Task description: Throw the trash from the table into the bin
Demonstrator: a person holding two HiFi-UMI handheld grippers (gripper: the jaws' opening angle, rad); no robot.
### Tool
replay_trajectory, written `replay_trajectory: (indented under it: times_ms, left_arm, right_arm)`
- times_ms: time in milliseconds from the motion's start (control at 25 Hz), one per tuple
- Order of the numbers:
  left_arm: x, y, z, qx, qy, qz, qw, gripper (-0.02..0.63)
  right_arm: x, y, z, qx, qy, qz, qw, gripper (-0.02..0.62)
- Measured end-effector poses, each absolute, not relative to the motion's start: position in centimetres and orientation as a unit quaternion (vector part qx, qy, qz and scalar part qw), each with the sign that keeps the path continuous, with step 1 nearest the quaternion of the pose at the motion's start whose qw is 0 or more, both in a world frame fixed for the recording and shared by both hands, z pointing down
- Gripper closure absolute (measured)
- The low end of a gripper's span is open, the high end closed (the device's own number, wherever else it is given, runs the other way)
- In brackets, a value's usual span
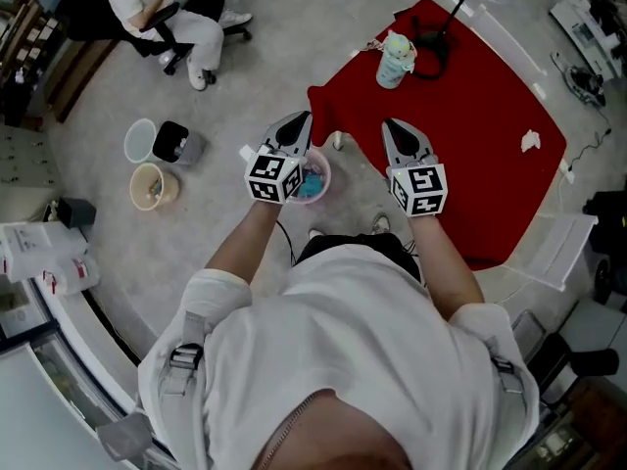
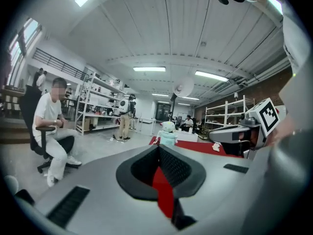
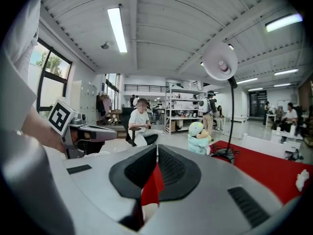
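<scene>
A crumpled white paper (image 1: 530, 141) lies near the right edge of the red table (image 1: 470, 116); it also shows in the left gripper view (image 2: 215, 147) and the right gripper view (image 3: 302, 179). A small round bin (image 1: 315, 179) with blue trash inside stands on the floor by the table's near corner. My left gripper (image 1: 297, 123) hovers above that bin, shut with nothing in it (image 2: 158, 150). My right gripper (image 1: 395, 128) is held beside it over the table's edge, also shut and empty (image 3: 156, 148). Both point roughly level across the room.
A pale green plush toy (image 1: 396, 59) and a black lamp base (image 1: 431, 42) stand on the table's far end. Three more bins (image 1: 157, 160) stand on the floor at the left. A seated person (image 1: 167, 8) is on a rolling chair beyond them. My feet (image 1: 377, 225) are by the table.
</scene>
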State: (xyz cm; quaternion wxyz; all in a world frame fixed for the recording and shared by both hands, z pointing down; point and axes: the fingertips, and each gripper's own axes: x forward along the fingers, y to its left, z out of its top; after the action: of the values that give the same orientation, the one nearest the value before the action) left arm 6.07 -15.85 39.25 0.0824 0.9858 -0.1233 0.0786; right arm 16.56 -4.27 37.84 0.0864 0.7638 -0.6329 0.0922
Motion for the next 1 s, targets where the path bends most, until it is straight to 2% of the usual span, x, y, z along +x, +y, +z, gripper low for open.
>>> replay_trajectory:
  times_ms: [320,760,1000]
  left_arm:
    - [15.9,-7.9,38.8,0.993,-0.042,0.084,0.071,0.595]
    - [33.9,5.7,37.8,0.994,0.054,0.088,0.046,0.595]
    - [41.7,13.2,39.1,0.988,0.104,0.105,0.04,0.595]
  right_arm:
    - [25.3,5.2,38.2,0.821,-0.557,0.103,0.064,0.58]
    - [40.6,21.1,38.7,0.884,-0.454,0.106,0.037,0.58]
    - [46.3,29.4,41.0,0.905,-0.403,0.132,0.035,0.58]
